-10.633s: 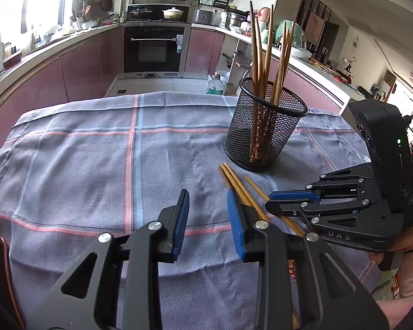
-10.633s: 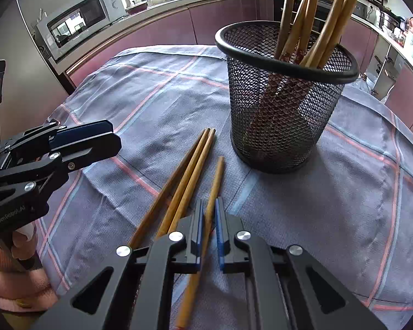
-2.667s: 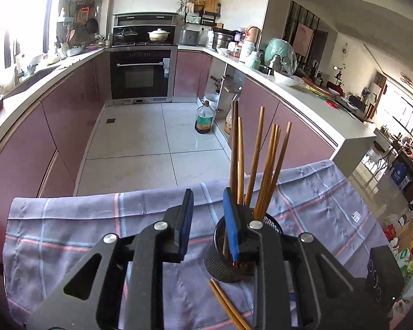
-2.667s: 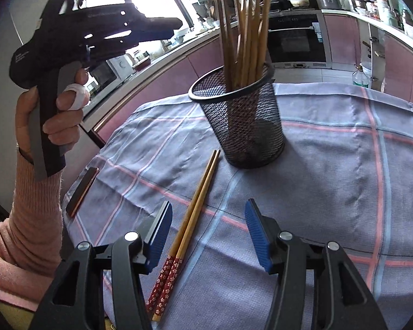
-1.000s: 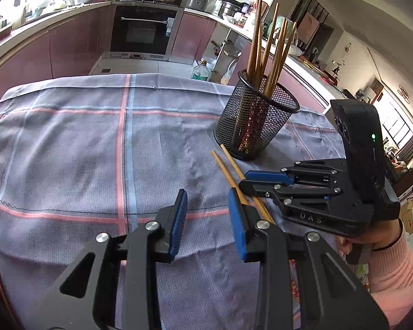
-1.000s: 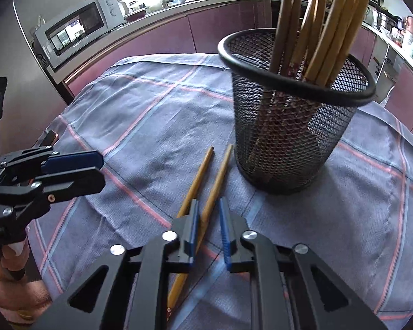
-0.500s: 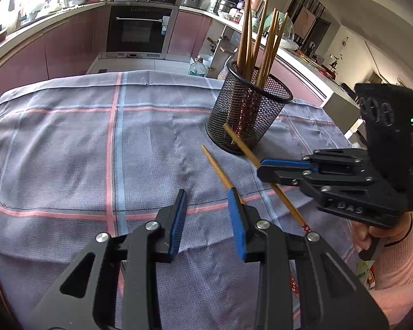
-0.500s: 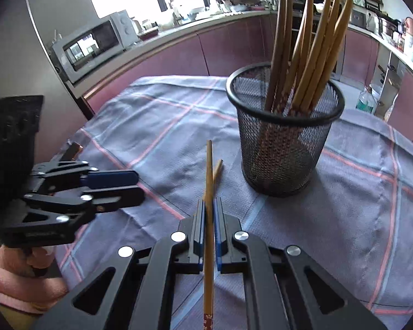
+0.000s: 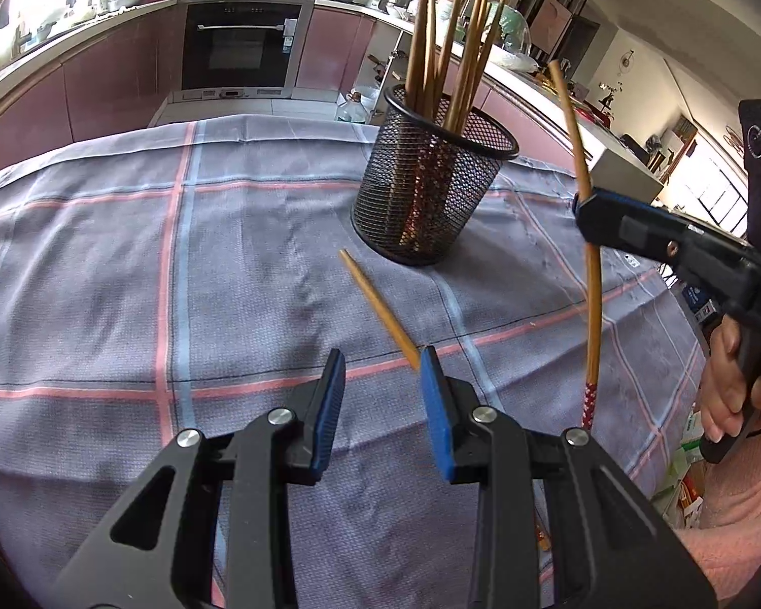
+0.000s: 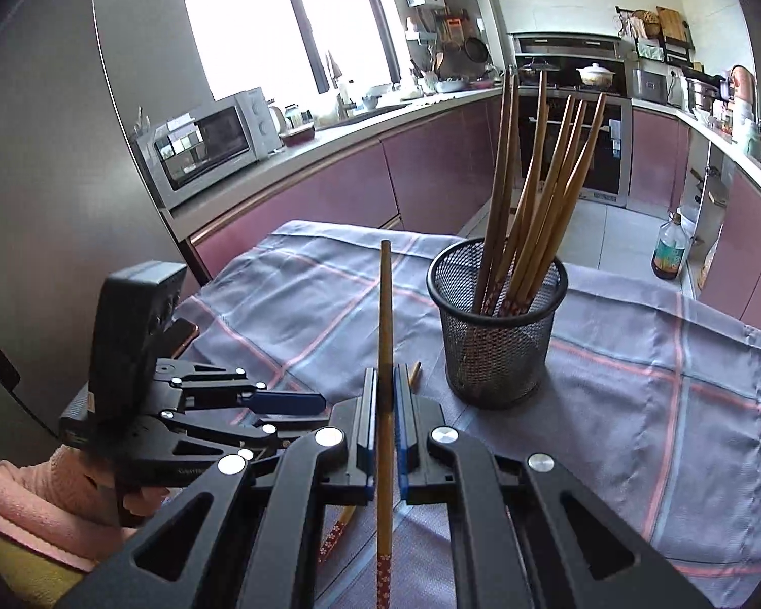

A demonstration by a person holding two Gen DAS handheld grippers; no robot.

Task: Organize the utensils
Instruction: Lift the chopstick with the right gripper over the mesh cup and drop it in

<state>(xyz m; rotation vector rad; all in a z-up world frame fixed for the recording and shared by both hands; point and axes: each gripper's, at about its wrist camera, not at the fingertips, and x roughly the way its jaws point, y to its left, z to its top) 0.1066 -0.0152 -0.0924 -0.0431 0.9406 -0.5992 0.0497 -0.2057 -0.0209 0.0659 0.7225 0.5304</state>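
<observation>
Right gripper [image 10: 386, 436] jaws clamped on one long wooden chopstick [image 10: 384, 335] — bound for the black mesh holder [image 10: 497, 325]; left gripper [image 9: 380, 401] jaws apart, one last tan chopstick [image 9: 378, 307] ahead.

Bare cloth [image 9: 101, 274] left of holder [image 9: 431, 188]

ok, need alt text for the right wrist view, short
The right gripper has its jaws shut on a wooden chopstick with a red patterned end, held off the table and pointing up. Beyond it a black wire mesh cup full of chopsticks stands on a grey checked tablecloth; the left gripper hovers at left, empty.
</observation>
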